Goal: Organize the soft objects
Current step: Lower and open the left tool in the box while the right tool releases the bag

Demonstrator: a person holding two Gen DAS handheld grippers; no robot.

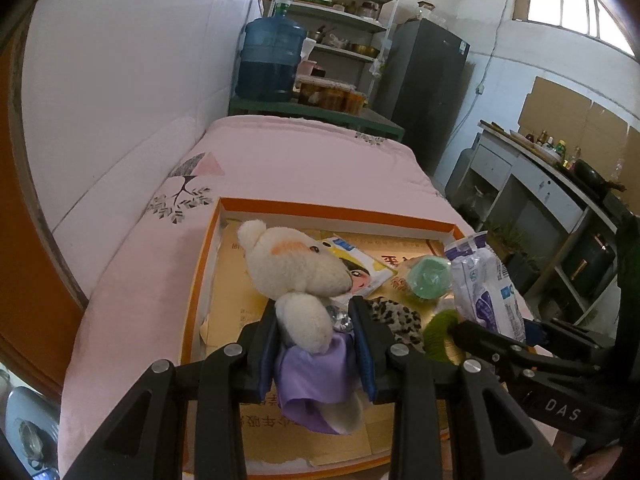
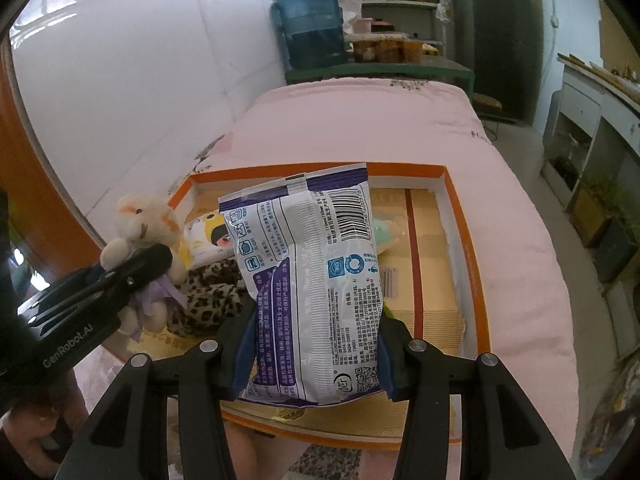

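My left gripper (image 1: 318,344) is shut on a cream plush bear (image 1: 298,268) in a purple dress, held over the left part of an orange-rimmed shallow box (image 1: 336,211). The right wrist view shows the same bear (image 2: 140,216) at the left, with the left gripper (image 2: 132,268) around it. My right gripper (image 2: 316,356) is shut on a white and purple soft packet (image 2: 308,276), upright over the box (image 2: 468,236). That packet (image 1: 486,284) appears at the right of the left wrist view. In the box lie a leopard-print cloth (image 1: 396,318), a green round soft thing (image 1: 430,278), a cartoon-face tissue pack (image 1: 362,266) and green yarn (image 1: 438,330).
The box sits on a bed with a pink quilt (image 1: 304,160) against a white wall. Beyond the bed stand a blue water bottle (image 1: 272,58), a shelf rack (image 1: 340,12) and a dark fridge (image 1: 428,88). A counter with drawers (image 1: 532,184) runs along the right.
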